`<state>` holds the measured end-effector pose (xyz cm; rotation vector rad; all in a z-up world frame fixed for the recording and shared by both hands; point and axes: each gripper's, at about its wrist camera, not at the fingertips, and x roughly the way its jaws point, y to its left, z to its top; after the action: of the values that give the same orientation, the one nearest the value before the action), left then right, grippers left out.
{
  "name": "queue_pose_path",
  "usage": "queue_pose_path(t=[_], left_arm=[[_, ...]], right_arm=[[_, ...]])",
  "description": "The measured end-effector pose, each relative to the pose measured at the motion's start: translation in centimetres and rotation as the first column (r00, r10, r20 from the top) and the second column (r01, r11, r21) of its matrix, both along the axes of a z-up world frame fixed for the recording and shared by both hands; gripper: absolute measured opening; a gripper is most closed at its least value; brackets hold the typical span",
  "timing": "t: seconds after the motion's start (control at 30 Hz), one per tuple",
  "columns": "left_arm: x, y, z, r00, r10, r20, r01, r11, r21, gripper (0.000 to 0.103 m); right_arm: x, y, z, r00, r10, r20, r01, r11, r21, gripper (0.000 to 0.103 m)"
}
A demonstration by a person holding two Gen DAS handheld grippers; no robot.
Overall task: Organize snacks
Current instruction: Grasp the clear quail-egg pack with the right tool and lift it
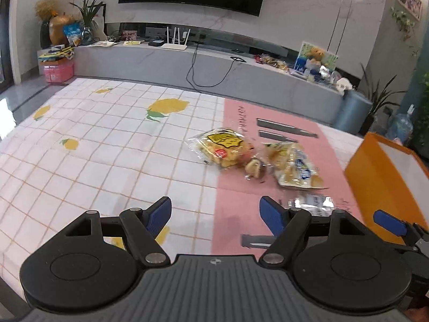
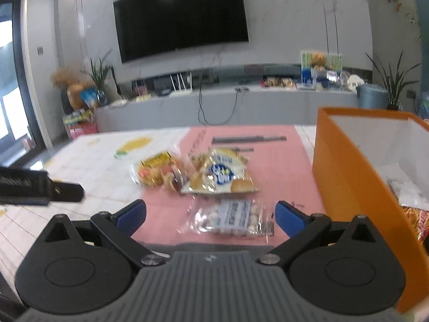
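1. while the right gripper [image 2: 209, 216] hangs over the pink mat [image 2: 281, 166], its jaws stand wide with a clear bag of small white sweets [image 2: 232, 216] lying between them, unpinched.
2. the left gripper [image 1: 215, 212] is also wide open and empty, over the seam between the pink mat and the lemon-print cloth [image 1: 88, 145].
3. two more snack bags, a yellow-labelled one [image 1: 221, 147] and a blue-labelled one [image 1: 295, 166], lie touching just beyond.
4. the orange box [image 2: 346, 177] at the right already holds packets.
5. risk: the slick, flat film could slide out of a shallow pinch.
6. risk: a low closing might catch the mat, or nudge the blue-labelled bag nearby.
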<state>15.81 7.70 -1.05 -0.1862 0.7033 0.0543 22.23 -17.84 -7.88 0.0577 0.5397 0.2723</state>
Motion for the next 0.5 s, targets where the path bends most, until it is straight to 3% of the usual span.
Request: queue_pose_path(t=[0.23,0.43,0.5], left_arm=[[1.2,0.1,-0.6,0.999,0.0,-0.032,0.001,1.0,0.031,0.088],[1.2,1.0,-0.9,0.998,-0.002,-0.062,0.0,0.999,-0.042,0.088],[1.1,1.2,-0.8,0.998,-0.002,-0.065,-0.002,0.998,-0.062,0.088]], right_arm=[[4.2,0.6,-1.9,0.995,-0.03,-0.091,0.029,1.0,-0.01,0.1],[7.8,1.1,-3.8,0.974,-0.077,-0.213,0.085,0.996,0.028,0.1],[8.3,1.3,-4.1,0.98,-0.074,-0.187,0.081,0.996,0.028,0.1]])
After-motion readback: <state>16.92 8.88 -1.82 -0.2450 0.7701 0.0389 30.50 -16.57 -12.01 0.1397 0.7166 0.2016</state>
